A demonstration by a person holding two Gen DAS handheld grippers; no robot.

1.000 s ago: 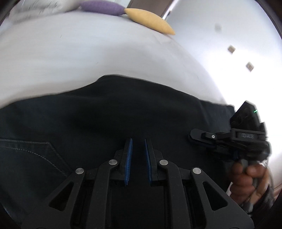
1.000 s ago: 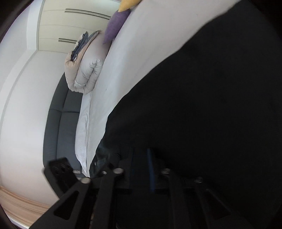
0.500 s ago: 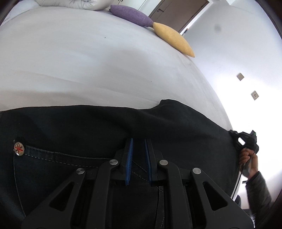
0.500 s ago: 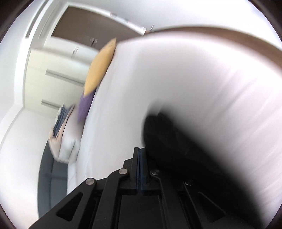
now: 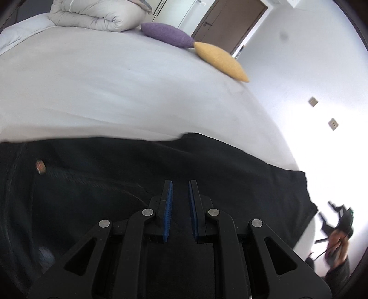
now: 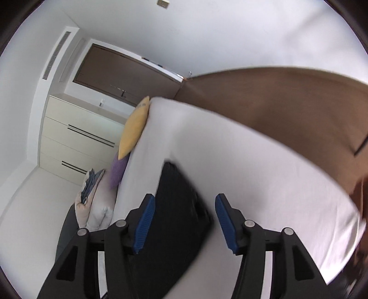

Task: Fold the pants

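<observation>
Dark, near-black pants [image 5: 142, 179] lie spread across the near part of a white bed [image 5: 115, 92]. A small red rivet button [image 5: 40, 167] shows on them at the left. My left gripper [image 5: 179, 192] hovers just over the pants, its blue-padded jaws a narrow gap apart with nothing between them. In the right wrist view the pants [image 6: 174, 218] lie on the bed [image 6: 264, 184] below my right gripper [image 6: 184, 214], whose jaws are wide open and empty. The right gripper also shows in the left wrist view [image 5: 335, 214], off the bed's right edge.
A purple cushion [image 5: 166, 36] and a yellow cushion [image 5: 220, 61] lie at the far edge of the bed, beside a rolled grey duvet [image 5: 99, 16]. A brown headboard [image 6: 287, 103] and white drawers [image 6: 76, 142] show in the right wrist view.
My right gripper has opened wide, let go of the pants and pulled back off the bed's right edge. The left gripper has tilted up and stays slightly open over the pants.
</observation>
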